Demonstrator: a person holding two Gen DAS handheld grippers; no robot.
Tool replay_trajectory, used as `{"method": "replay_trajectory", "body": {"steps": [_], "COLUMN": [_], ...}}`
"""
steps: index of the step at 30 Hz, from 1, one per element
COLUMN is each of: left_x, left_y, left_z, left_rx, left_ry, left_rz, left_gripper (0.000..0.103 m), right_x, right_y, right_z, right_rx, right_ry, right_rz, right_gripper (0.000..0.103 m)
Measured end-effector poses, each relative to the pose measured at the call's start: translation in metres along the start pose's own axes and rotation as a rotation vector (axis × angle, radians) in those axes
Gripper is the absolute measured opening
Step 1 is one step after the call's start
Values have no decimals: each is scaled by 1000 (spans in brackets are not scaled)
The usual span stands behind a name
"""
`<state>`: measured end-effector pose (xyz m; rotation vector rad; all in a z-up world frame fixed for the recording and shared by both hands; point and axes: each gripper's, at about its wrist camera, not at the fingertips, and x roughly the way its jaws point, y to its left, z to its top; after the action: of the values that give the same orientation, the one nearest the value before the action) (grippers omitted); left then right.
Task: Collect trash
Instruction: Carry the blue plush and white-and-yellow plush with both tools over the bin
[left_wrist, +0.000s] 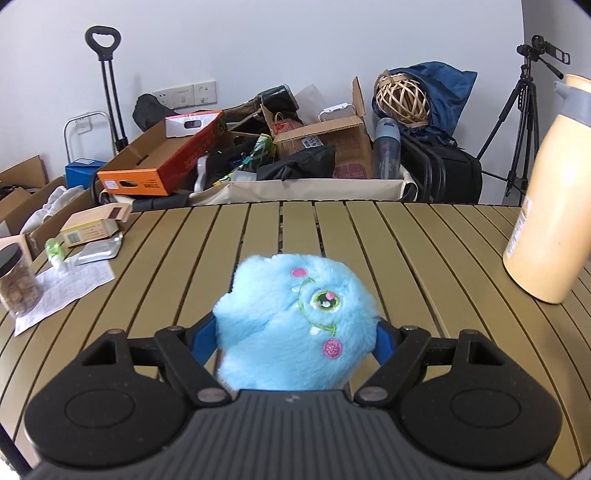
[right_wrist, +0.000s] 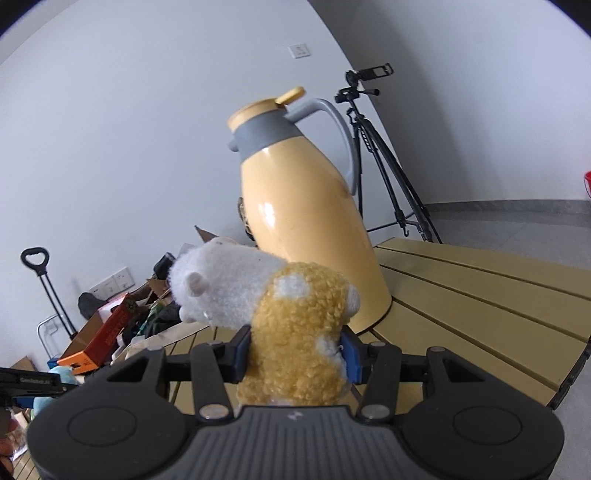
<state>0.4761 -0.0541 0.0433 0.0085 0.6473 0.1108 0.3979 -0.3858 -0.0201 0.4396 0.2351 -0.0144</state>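
Observation:
My left gripper (left_wrist: 295, 341) is shut on a fluffy blue plush toy (left_wrist: 295, 317) with a green eye and pink spots, held above the slatted table (left_wrist: 424, 258). In the right wrist view my right gripper (right_wrist: 295, 354) is shut on a yellow-and-white plush animal (right_wrist: 295, 332), its white head (right_wrist: 218, 288) sticking out to the left. Trash lies at the table's far left: a small carton (left_wrist: 92, 227), a foil wrapper (left_wrist: 98, 251), a green bottle (left_wrist: 55, 251) and a paper sheet (left_wrist: 62, 291). The blue toy and left gripper show faintly at the lower left of the right wrist view (right_wrist: 62, 376).
A tall yellow thermos jug (right_wrist: 306, 206) stands on the table's right side, close ahead of the right gripper, also (left_wrist: 550, 199). A jar with a black lid (left_wrist: 16, 280) sits at the left edge. Behind the table are cluttered cardboard boxes (left_wrist: 159, 158), a suitcase (left_wrist: 443, 170) and a tripod (left_wrist: 524, 122).

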Motion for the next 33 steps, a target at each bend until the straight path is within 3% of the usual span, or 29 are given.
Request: {"method": "replay_trajectory", "body": {"steps": [15, 33], "left_x": [-94, -170], "left_y": [21, 39], "left_z": [-42, -105], "left_rx": [5, 7], "left_ry": [-61, -118], "left_rz": [-36, -117], "left_gripper": [81, 81], "right_x": [-49, -120], "right_y": [34, 68], "right_z": [-14, -53], "right_rx": [-32, -128], "right_ry": [37, 111], "right_rz": [95, 166], "right_gripper": [48, 48]}}
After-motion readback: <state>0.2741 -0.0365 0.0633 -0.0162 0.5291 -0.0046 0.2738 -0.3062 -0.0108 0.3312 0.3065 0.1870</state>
